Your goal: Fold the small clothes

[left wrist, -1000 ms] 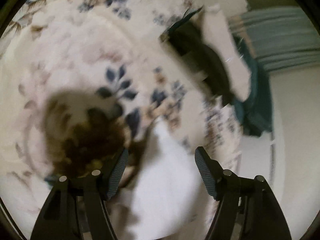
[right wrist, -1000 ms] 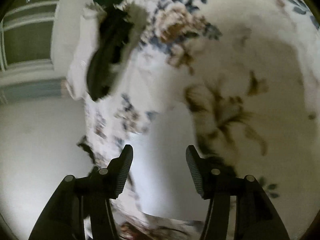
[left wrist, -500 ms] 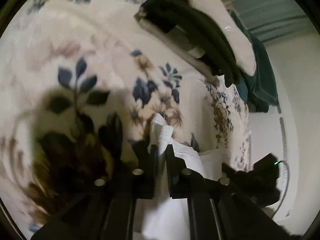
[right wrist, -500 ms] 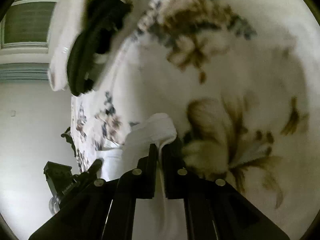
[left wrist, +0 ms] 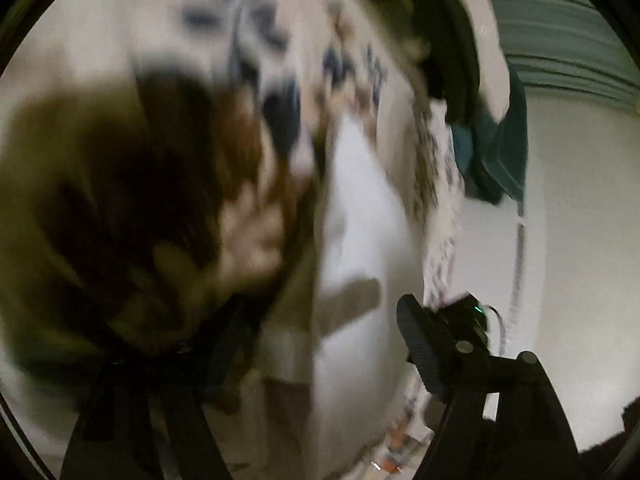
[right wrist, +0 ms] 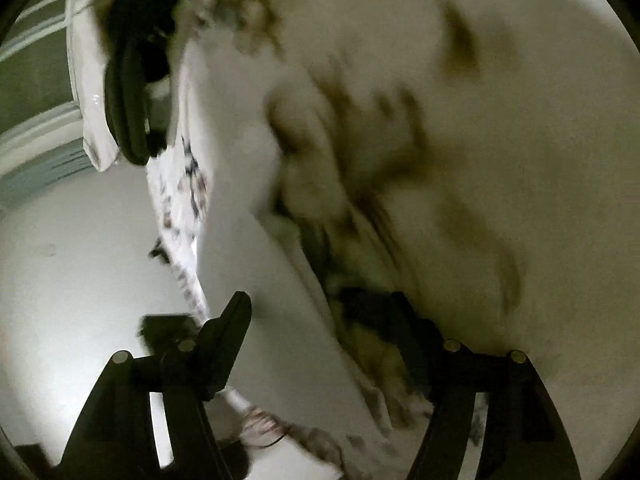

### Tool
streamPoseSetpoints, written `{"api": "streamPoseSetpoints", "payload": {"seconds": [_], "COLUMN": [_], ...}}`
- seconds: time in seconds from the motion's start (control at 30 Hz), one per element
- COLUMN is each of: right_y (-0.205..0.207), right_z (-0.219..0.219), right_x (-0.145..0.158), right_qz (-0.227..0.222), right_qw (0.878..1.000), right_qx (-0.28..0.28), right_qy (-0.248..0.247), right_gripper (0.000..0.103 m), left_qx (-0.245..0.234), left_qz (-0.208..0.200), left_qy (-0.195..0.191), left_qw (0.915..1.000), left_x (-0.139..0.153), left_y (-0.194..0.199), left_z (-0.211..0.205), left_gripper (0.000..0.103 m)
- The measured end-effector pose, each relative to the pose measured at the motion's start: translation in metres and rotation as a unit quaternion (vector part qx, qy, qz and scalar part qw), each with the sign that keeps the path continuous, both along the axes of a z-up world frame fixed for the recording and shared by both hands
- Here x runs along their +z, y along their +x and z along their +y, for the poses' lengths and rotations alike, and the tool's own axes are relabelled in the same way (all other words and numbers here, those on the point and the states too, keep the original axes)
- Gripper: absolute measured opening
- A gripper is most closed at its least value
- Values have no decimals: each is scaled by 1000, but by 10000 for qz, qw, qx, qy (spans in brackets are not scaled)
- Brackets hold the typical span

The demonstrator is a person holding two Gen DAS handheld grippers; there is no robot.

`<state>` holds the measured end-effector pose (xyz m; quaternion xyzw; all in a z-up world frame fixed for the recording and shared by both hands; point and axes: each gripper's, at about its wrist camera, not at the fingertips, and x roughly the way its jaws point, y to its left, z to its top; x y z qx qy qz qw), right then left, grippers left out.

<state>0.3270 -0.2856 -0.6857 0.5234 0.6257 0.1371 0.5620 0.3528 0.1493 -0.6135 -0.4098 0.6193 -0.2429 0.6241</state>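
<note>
Small white soft cloth garment [left wrist: 356,216] flat on floral-print bedspread [left wrist: 256,40], between fingers of both tools. Left gripper [left wrist: 320,344] spread apart, clamping nothing; right gripper [right wrist: 324,332] likewise. Light, limp, creases easily. Pinch at 2 corners.

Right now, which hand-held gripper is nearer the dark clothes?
Neither clearly: the dark clothes lie ahead, right of the left hand-held gripper, left of the right hand-held gripper.
</note>
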Motion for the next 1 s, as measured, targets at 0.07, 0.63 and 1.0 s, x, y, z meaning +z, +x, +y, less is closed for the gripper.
{"api": "streamPoseSetpoints", "payload": {"seconds": [0.07, 0.63, 1.0], "right_y": [-2, 32, 181], "right_z": [8, 69, 59], "right_x": [-10, 61, 234], "right_qz": [-100, -924, -2082], "right_qw": [9991, 9914, 9738], "right_qx": [68, 813, 907], "right_qy": [412, 451, -110], "right_gripper": [72, 19, 19], "left_qx": [-106, -260, 26], "left_qz": [-30, -867, -1963], "left_qy": [-84, 512, 564], "left_qw": [9999, 9946, 9789], "left_x": [-4, 77, 220], "left_y": [-2, 17, 173], "left_z": [-13, -42, -56], "left_gripper": [74, 15, 16]}}
